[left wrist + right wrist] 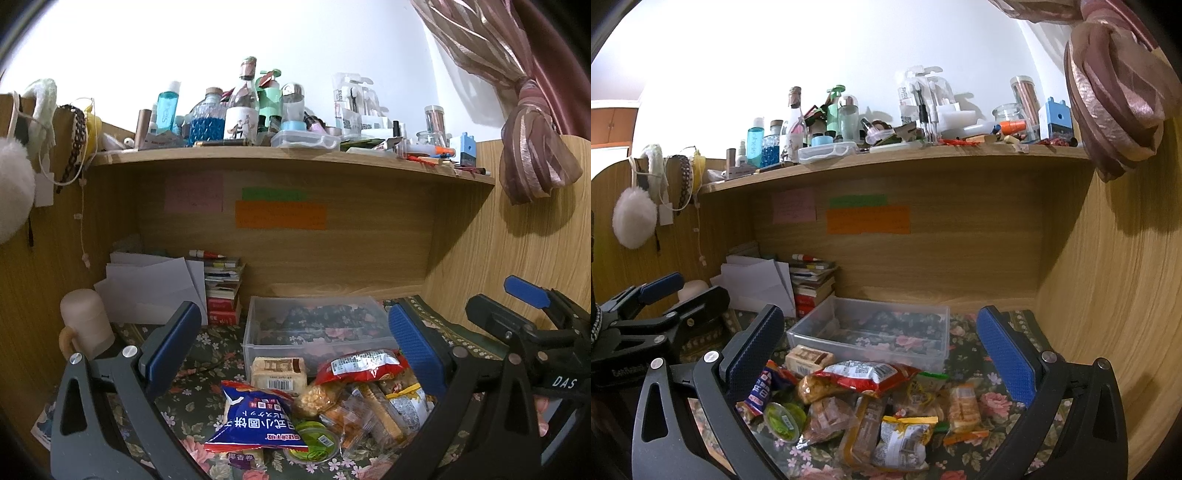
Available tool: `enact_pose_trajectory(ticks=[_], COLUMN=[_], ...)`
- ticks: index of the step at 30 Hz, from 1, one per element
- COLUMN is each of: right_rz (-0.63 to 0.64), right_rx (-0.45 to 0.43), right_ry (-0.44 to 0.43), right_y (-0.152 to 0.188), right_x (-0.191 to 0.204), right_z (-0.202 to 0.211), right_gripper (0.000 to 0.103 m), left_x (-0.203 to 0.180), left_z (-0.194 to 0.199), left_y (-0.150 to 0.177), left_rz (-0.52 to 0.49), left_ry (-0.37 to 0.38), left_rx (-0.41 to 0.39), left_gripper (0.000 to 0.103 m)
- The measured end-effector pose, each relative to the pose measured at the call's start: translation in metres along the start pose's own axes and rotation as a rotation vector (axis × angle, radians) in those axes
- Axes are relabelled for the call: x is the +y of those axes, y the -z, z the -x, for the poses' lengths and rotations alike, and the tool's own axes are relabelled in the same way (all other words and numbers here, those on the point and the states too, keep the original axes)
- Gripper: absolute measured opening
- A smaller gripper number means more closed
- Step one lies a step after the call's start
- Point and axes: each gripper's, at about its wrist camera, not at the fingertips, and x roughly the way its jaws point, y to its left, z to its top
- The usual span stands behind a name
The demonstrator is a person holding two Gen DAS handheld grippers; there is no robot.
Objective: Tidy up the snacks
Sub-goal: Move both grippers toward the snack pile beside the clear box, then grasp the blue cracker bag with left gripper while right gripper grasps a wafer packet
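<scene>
At lower right the right tool (563, 382) reads "DAS", and the blue snack bag (258, 417) bears upside-down Chinese characters.

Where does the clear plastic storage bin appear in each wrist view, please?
Left wrist: the clear plastic storage bin sits centre, just behind the snack pile, between the fingers.
Right wrist: the bin sits centre, slightly left, behind the snacks.
Shared landmark: the orange sticky note on the back panel above it.

Bright from above, white wall (295, 44) overexposed. Dim under the shelf (288, 160), with soft shadows. Strong fisheye bending and dark corners.
</scene>
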Motion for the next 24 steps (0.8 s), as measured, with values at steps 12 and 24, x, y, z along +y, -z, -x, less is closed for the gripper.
enact_pose_trajectory(ticks=[12, 24], right_rz=[-0.024, -0.078], right_rx=[0.174, 0.386], right_ry=[0.046, 0.098], right_y=[0.027, 0.068], right_x=[-0.038, -0.083], right_z=[-0.031, -0.061], right_gripper=[0.084, 0.08], left_x=[0.032, 0.049], left_z=[-0.05, -0.098], left_y=[0.039, 0.084], left_rz=[0.014, 0.051], left_ry=[0.012, 0.012], left_rx=[0.242, 0.456], left_gripper=[0.085, 0.099])
